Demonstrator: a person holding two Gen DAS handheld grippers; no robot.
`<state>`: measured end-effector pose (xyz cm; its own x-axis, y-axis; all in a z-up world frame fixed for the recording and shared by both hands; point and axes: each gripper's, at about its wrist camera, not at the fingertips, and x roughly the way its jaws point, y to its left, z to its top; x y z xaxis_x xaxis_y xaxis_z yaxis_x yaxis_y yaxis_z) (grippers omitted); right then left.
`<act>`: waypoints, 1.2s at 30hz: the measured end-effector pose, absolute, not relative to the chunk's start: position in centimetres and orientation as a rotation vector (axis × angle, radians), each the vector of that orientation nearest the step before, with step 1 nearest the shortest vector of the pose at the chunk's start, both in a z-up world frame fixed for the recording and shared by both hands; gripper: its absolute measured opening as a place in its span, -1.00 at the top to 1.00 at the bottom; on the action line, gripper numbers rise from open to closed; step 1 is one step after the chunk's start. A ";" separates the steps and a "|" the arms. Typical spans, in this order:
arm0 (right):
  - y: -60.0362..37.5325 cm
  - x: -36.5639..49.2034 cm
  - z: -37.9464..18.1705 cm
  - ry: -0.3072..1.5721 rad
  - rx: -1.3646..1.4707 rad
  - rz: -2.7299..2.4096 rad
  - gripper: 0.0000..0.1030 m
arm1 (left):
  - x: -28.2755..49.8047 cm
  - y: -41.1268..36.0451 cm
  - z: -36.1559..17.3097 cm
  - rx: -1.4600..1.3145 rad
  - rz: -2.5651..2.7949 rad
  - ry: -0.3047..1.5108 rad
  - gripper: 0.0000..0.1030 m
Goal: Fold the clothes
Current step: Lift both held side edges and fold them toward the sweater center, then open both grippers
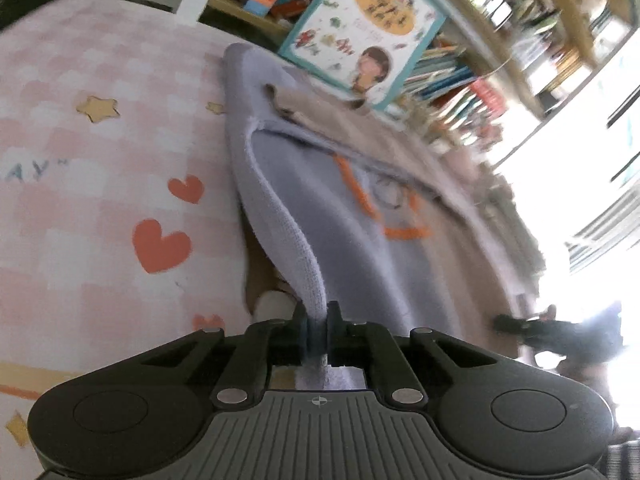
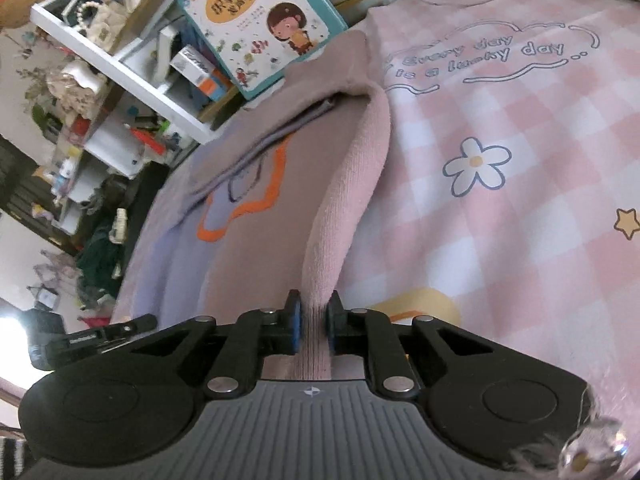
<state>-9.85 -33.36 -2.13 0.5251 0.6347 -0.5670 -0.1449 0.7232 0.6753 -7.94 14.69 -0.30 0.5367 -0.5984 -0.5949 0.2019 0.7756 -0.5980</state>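
Two tools pinch the same soft fleece garment with an orange-outlined flower print [image 1: 360, 240], each at a different edge, and it hangs stretched between them above the pink-and-white checked bedsheet [image 1: 100, 120].

From the left wrist, the left tool [image 1: 318, 330] has its jaws closed on a lavender ribbed hem of the garment, which rises away from it in a long curved band. This view shows the lavender face with the orange outline, a beige layer folded over its far side, and orange hearts and yellow stars printed on the sheet to the left. The other tool [image 1: 556, 334] appears as a dark, blurred shape at the lower right.

From the right wrist, the right tool [image 2: 314, 328] is clamped on a pink ribbed edge of the garment. Only here are the sheet's blue-outlined lettering, "Every day is a lucky day", and a white flower legible. The left tool [image 2: 100, 336] shows at the lower left, past the fabric.

Both views catch the teal-bordered children's picture book [image 2: 260, 20] propped against cluttered bookshelves [image 2: 132, 68] beyond the bed.
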 end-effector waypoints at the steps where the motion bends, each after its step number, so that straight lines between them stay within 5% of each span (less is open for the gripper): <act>1: -33.6 -10.1 -1.9 0.897 0.623 0.518 0.77 | -8.3 14.9 -0.1 -0.515 -0.518 0.874 0.87; 10: -35.1 -12.1 1.6 0.783 0.724 0.634 0.78 | -10.6 17.2 1.3 -0.742 -0.617 0.713 0.88; 24: -33.8 -4.0 7.3 0.448 0.841 0.709 0.78 | -4.0 16.7 4.8 -0.995 -0.704 0.412 0.88; 36: -33.3 4.0 5.9 0.446 0.990 0.548 0.78 | 3.1 18.2 2.2 -1.197 -0.520 0.422 0.87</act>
